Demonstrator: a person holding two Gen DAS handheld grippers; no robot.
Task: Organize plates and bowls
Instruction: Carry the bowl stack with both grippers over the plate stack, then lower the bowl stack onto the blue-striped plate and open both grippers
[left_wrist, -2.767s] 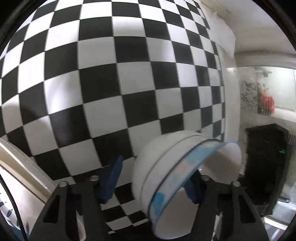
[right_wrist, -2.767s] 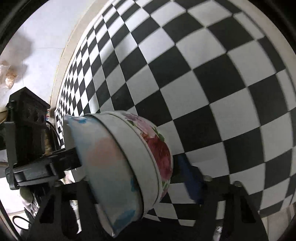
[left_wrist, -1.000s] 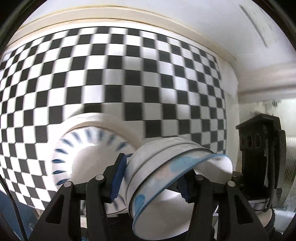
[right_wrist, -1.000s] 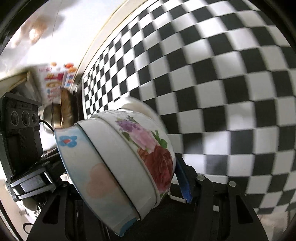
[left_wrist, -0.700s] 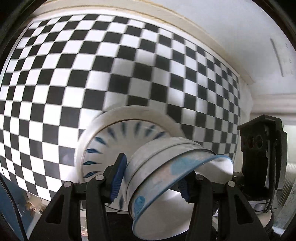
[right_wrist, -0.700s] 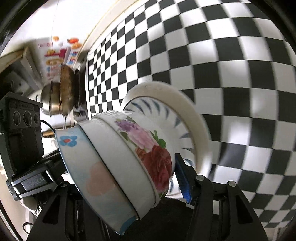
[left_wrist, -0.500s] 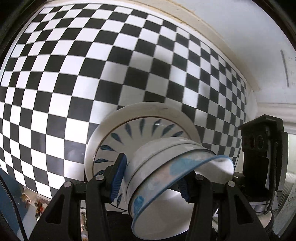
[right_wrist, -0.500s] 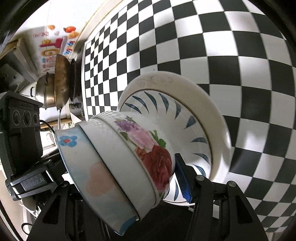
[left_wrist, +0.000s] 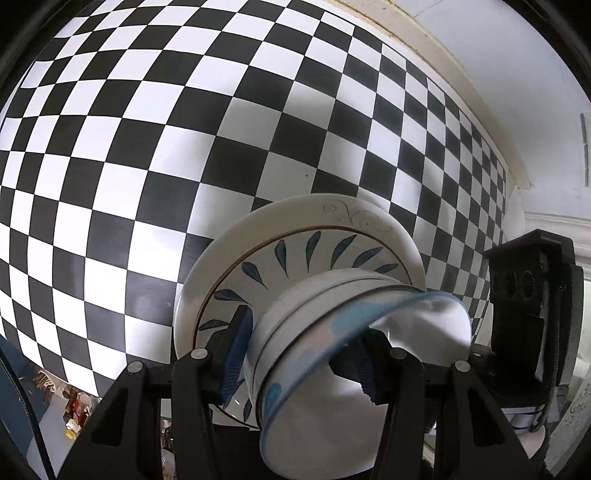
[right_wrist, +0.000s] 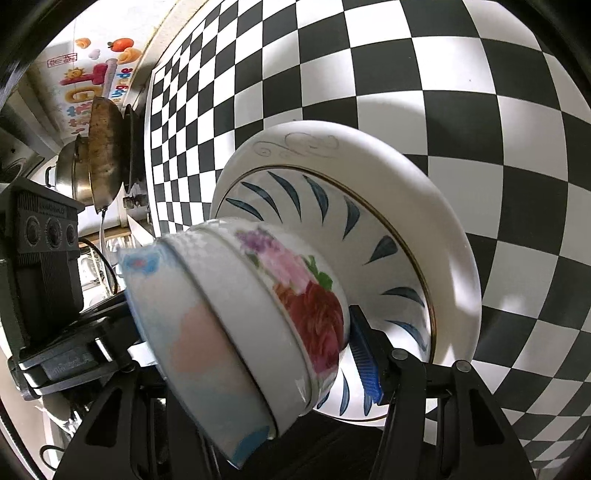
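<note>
1. Left wrist view: your left hand-held gripper (left_wrist: 299, 354) is clamped on the wall of a stack of nested bowls (left_wrist: 332, 332), one blue pad outside and one inside. The stack is tipped on its side, its foot turned toward the plate stack (left_wrist: 295, 236) that lies on the checkered counter (left_wrist: 147, 147). I cannot tell whether the foot touches the plates yet.

2. Risk here: the bowls are held by one wall only. If the pads slacken before the foot sits flat, the inner blue-rimmed bowl (left_wrist: 369, 321) could slide out of the outer one, or the stack could roll off the plates' centre.

3. No readable writing in this view; only a grey scroll flourish on the plate rim.

4. Right wrist view: your right hand-held gripper (right_wrist: 280, 354) grips the same nested bowls across the opposite wall, the rose-painted outer bowl (right_wrist: 306, 306) angled toward the plate stack's blue-leaf centre.

5. Risk here: two grippers on one stack can twist against each other. Uneven release would tilt the bowls, knock the plate rim, and chip glaze.

6. Writing: beyond the plates, past the pans (right_wrist: 99, 147), a cartoon wall sticker (right_wrist: 96, 74) shows "Upgrade". The other characters are too small to read, as is the embossed lettering on the black gripper body.
</note>
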